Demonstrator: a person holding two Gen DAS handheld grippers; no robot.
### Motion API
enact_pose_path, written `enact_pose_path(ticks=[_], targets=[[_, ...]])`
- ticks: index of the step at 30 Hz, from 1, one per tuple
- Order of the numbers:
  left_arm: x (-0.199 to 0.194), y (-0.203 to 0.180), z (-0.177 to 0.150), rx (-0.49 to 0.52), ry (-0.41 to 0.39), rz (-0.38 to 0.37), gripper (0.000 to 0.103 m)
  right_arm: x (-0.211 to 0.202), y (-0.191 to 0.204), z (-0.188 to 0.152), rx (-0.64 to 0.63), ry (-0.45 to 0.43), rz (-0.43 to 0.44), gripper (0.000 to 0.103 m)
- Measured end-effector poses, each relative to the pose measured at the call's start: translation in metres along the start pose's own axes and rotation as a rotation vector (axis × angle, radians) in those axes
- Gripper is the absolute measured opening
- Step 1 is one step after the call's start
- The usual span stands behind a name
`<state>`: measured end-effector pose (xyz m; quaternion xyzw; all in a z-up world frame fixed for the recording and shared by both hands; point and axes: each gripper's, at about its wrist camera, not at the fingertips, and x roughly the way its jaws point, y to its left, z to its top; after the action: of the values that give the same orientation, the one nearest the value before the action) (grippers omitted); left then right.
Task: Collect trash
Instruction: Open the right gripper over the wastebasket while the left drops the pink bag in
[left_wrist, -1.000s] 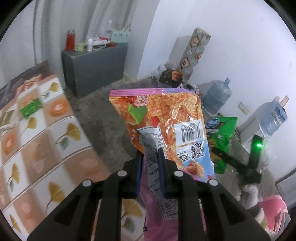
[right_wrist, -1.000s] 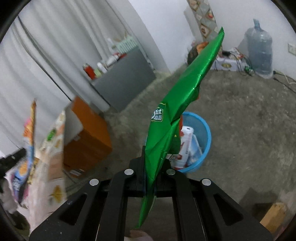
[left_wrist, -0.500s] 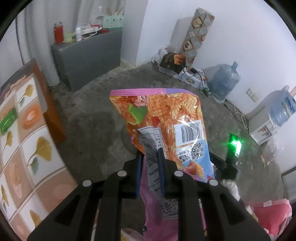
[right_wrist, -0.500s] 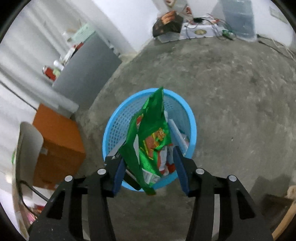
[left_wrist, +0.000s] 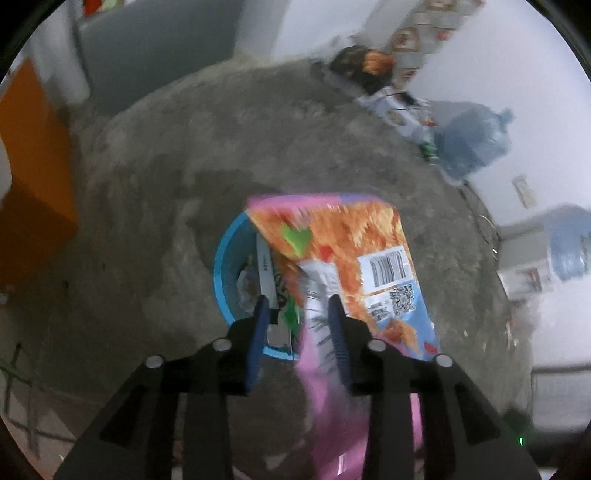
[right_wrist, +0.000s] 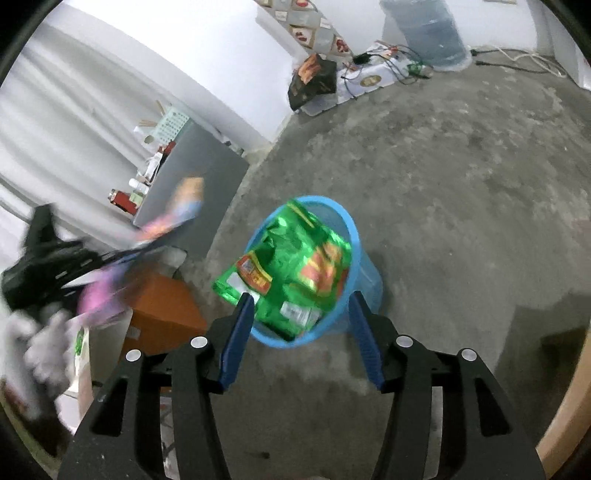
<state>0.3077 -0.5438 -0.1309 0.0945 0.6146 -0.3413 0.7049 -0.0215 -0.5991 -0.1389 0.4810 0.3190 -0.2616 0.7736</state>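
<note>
While the left hand-held gripper is opening, its blurred orange-pink snack bag slips loose.

1 blue bin, 2 snack bags: green, orange; 2 water jugs, 1 orange box.

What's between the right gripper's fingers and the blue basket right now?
The green snack bag, loose of the open right gripper, lies across the blue basket's mouth. The right wrist view shows it.
</note>
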Motion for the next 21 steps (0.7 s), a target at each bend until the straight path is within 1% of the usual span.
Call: enact_pose_path(ticks=[1, 2, 5, 7, 9, 11, 15, 16, 19, 20, 21], targets=[[0.007, 0.002, -0.001, -0.014, 0.01, -0.008, 0.048, -0.003, -0.002, -0.003, 0.001, 0.01, -0.002, 0.052], [0.016, 0.008, -0.004, -0.042, 0.038, -0.007, 0.05, -0.005, -0.005, -0.005, 0.005, 0.017, -0.008, 0.052], [0.017, 0.022, -0.015, -0.108, 0.069, -0.035, 0.05, -0.009, -0.008, -0.007, 0.009, 0.021, -0.017, 0.052], [0.003, 0.031, -0.023, -0.122, 0.063, -0.049, 0.05, -0.011, -0.007, -0.007, 0.002, 0.018, -0.018, 0.052], [-0.014, 0.036, -0.027, -0.113, 0.031, -0.048, 0.05, -0.014, -0.002, -0.006, -0.014, 0.011, -0.018, 0.052], [-0.042, 0.04, -0.034, -0.087, -0.01, -0.042, 0.05, -0.019, 0.004, -0.007, -0.031, 0.006, -0.008, 0.052], [-0.098, 0.043, -0.052, -0.028, -0.091, -0.054, 0.05, -0.037, 0.021, -0.011, -0.077, -0.028, 0.012, 0.052], [-0.119, 0.043, -0.062, 0.0, -0.121, -0.062, 0.05, -0.043, 0.026, -0.011, -0.095, -0.043, 0.018, 0.052], [-0.161, 0.047, -0.087, 0.047, -0.18, -0.076, 0.05, -0.061, 0.038, -0.01, -0.126, -0.076, 0.027, 0.052], [-0.181, 0.048, -0.103, 0.07, -0.215, -0.072, 0.05, -0.066, 0.041, -0.01, -0.132, -0.087, 0.031, 0.052], [-0.193, 0.049, -0.112, 0.087, -0.237, -0.066, 0.052, -0.072, 0.043, -0.009, -0.141, -0.103, 0.034, 0.054]])
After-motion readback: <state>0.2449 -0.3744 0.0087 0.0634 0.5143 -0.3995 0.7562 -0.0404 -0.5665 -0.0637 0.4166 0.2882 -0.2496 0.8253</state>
